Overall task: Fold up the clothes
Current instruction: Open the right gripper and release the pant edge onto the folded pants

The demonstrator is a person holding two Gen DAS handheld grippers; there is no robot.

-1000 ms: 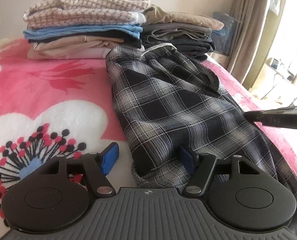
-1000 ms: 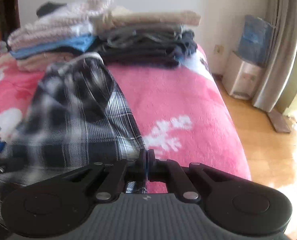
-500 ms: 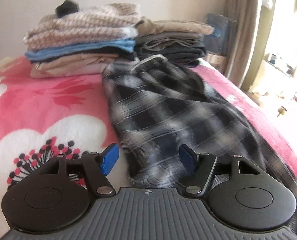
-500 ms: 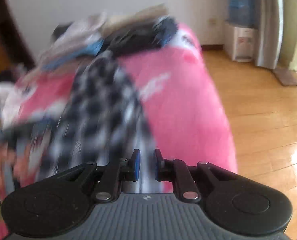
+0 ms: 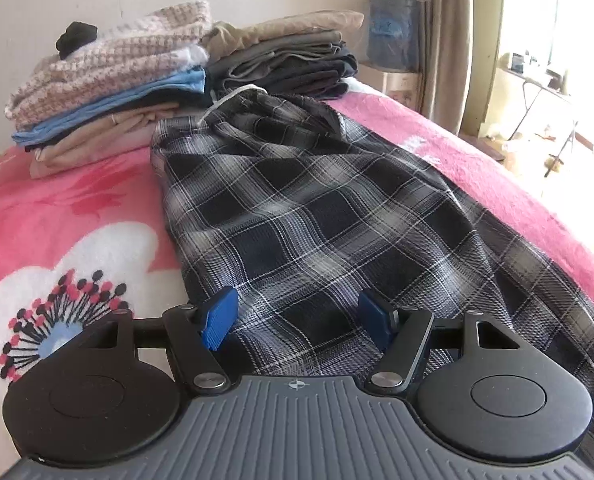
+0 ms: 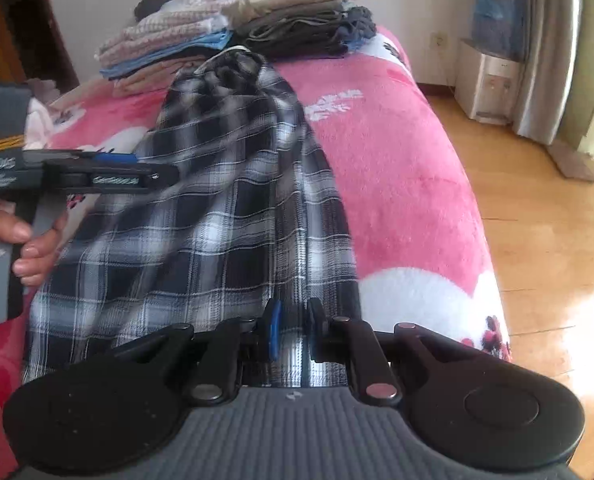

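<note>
- The plaid trousers (image 5: 321,216) lie lengthwise on the bed, over a pink flowered blanket (image 5: 77,208), their waistband end touching the foot of the folded stacks at the far end.
- The left claw (image 5: 297,318) is spread wide, its blue pads (image 5: 219,316) apart over the near end of the trousers; nothing sits between them. Whether the pads touch the cloth cannot be told.
- In the right wrist view the left claw (image 6: 113,158) shows from the side above the left edge of the trousers (image 6: 225,208), held by a hand (image 6: 21,244) at its grey grip.
- The right claw (image 6: 293,326) is open only a narrow way, with a small gap between its pads, just over the near hem on the right side of the trousers. The cloth shows through the gap, not pinched.
- Two stacks of folded clothes stand side by side by the wall: a left stack (image 5: 109,84) topped by a knitted sweater, and a right stack (image 5: 289,60) of brown, grey and dark pieces.
- A small black bundle (image 5: 76,38) sits on top of the left stack.
- Beside the bed are a wooden floor (image 6: 545,216), a curtain (image 6: 553,48) and a water dispenser (image 6: 487,80).
</note>
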